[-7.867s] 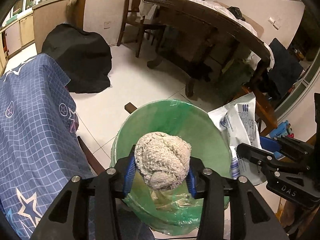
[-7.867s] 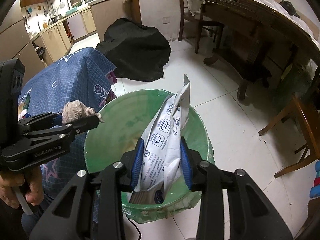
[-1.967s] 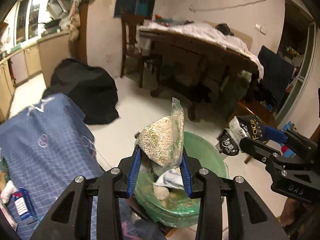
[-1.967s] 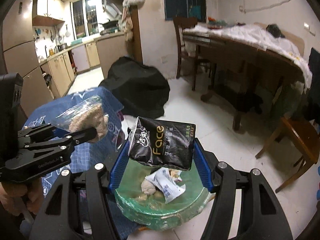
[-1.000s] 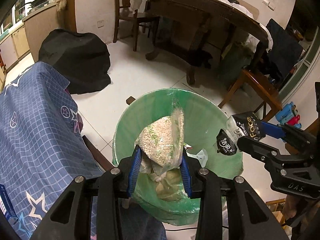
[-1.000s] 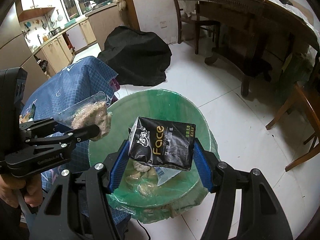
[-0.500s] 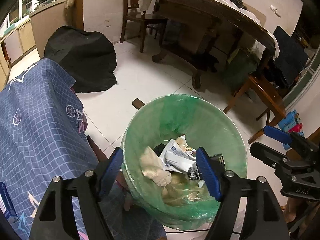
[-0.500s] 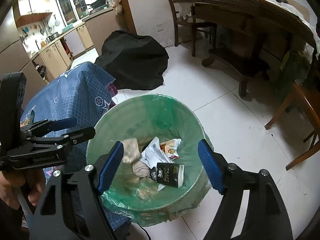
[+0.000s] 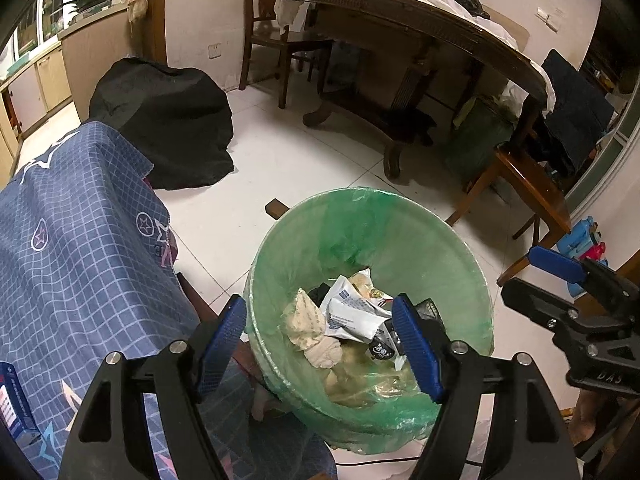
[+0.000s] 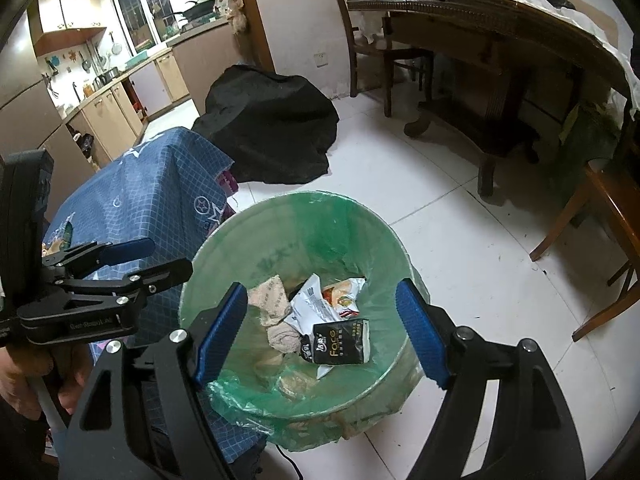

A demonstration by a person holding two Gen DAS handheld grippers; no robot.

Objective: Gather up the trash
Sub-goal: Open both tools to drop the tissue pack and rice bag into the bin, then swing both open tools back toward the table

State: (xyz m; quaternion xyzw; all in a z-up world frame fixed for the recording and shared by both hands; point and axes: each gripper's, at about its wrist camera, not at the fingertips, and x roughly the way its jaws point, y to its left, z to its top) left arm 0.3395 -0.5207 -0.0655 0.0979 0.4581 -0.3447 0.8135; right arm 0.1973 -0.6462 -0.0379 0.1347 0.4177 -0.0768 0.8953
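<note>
I see a translucent green liner in the bin point(image 10: 372, 240). Inside it lie a black tissue pack point(image 10: 340, 346) with white lettering, a white wrapper point(image 10: 310, 308) and a beige cloth point(image 10: 272, 300). Left of the bin hangs a navy tablecloth point(image 9: 72, 248), white-gridded with stars. Beyond it sits a black cover point(image 9: 164, 120) on white floor tiles point(image 10: 460, 248).

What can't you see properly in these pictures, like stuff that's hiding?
- Under the black cover on the floor: both views, the cloth hides whatever it drapes.
- Bottom of the green bin: both views, the black Face pack, white wrapper and rag cover what lies beneath.
- Blue box: left wrist view, cut off by the edge.
- On the blue tablecloth: right wrist view, the left gripper blocks it.
</note>
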